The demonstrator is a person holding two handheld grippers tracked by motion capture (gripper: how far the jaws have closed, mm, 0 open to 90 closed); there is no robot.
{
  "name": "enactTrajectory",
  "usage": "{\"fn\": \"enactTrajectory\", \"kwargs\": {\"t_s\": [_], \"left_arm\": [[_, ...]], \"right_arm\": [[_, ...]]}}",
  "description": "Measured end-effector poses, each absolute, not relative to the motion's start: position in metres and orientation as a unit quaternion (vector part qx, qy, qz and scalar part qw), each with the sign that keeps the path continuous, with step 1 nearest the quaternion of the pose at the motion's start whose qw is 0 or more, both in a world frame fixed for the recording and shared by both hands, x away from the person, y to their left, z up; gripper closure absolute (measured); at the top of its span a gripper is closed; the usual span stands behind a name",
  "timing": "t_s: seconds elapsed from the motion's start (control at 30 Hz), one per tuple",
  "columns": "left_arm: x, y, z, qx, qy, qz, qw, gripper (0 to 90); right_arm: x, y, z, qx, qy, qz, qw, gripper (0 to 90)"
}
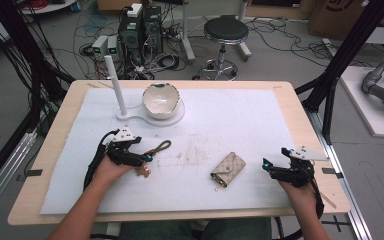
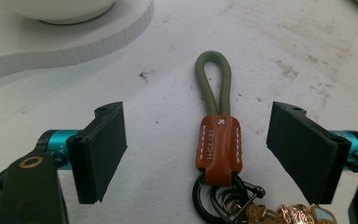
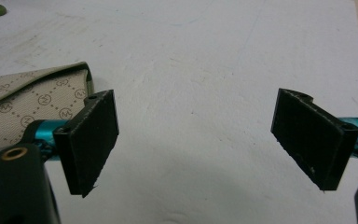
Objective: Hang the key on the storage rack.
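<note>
Keychain [image 2: 218, 140], green cord loop w/ orange leather tab + metal rings, lies on the white mat [image 1: 240, 120] at near left of the tabletop, between the left gripper's [image 2: 196, 144] jaws. Jaws wide apart, not touching it. Right gripper [image 3: 196, 140] at near right, jaws also apart, nothing between. Beige key pouch [image 1: 228, 169] lies betw. the two grippers. White bowl [image 1: 160, 99] on stand, far left.

Bare mat lies between keychain [image 1: 152, 155] and key pouch [image 1: 228, 169]; bowl [image 1: 160, 99] and post [image 1: 115, 84] block the far left.
</note>
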State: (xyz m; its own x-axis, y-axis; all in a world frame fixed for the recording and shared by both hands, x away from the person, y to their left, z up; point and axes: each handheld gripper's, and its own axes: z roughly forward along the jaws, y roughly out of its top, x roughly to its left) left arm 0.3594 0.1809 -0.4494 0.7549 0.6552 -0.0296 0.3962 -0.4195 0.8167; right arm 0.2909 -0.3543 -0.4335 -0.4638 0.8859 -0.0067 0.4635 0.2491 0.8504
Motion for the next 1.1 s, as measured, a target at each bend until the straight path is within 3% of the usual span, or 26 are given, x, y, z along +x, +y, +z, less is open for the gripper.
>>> {"fn": "enactTrajectory", "kwargs": {"t_s": [0.13, 0.43, 0.9, 1.1], "left_arm": [[0.362, 0.174, -0.452, 0.842, 0.317, 0.15, 0.41, 20.0], [0.365, 0.171, -0.453, 0.851, 0.324, 0.143, 0.387, 33.4], [0.359, 0.167, -0.45, 0.865, 0.28, 0.135, 0.394, 66.5], [0.36, 0.167, -0.45, 0.866, 0.276, 0.132, 0.397, 67.7]], "right_arm": [[0.288, -0.356, -0.434, 0.454, 0.747, 0.415, 0.253, 15.0], [0.284, -0.36, -0.435, 0.456, 0.748, 0.412, 0.251, 15.0], [0.286, -0.358, -0.435, 0.452, 0.749, 0.414, 0.25, 15.0], [0.29, -0.353, -0.436, 0.444, 0.756, 0.415, 0.245, 15.0]]}}
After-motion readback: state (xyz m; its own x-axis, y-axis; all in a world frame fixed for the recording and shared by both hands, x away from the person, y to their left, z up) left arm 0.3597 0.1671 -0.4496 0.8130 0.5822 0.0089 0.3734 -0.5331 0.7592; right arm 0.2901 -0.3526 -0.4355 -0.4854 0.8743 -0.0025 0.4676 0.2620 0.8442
